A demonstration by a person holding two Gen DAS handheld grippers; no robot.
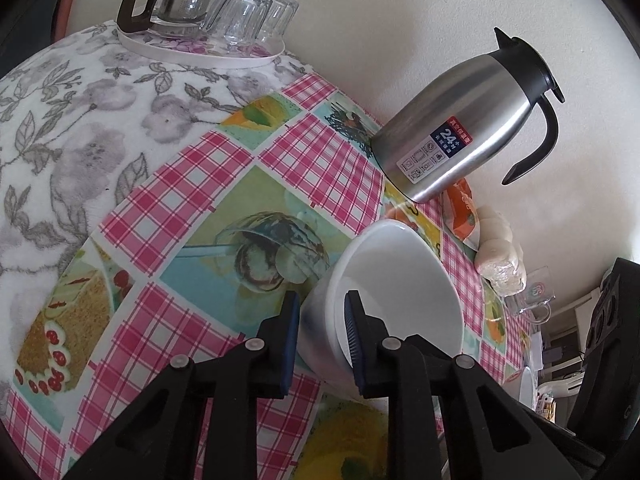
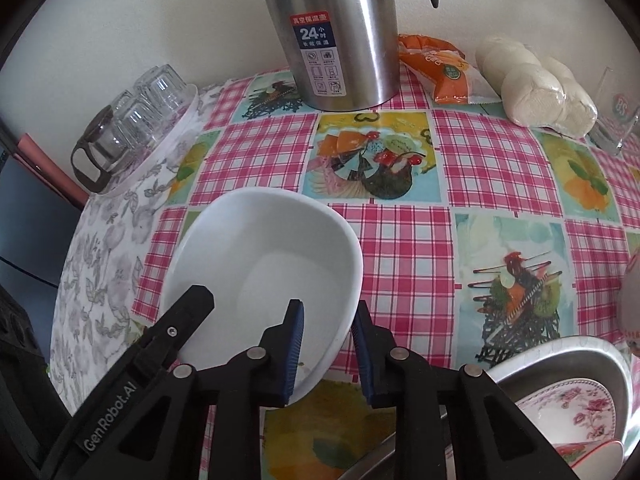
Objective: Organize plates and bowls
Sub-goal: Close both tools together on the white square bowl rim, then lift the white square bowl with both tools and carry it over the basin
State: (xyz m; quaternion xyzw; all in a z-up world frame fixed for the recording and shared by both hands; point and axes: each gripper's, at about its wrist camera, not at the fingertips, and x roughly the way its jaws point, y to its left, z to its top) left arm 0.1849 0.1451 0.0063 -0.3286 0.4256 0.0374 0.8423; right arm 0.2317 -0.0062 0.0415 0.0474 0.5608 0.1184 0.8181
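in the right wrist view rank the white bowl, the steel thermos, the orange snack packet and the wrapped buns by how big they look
1. white bowl, though it sits closest to the camera
2. steel thermos, top cropped
3 and 4. wrapped buns and orange snack packet look alike, so no ranking

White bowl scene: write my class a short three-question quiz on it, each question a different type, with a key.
1. True or false: the right gripper has one finger inside the white bowl and one outside.
2. What stands behind the bowl near the wall? A) steel thermos B) vase C) toaster
3. Fill in: the glasses on the round tray stand ____ down.
Key: 1 true; 2 A; 3 upside.
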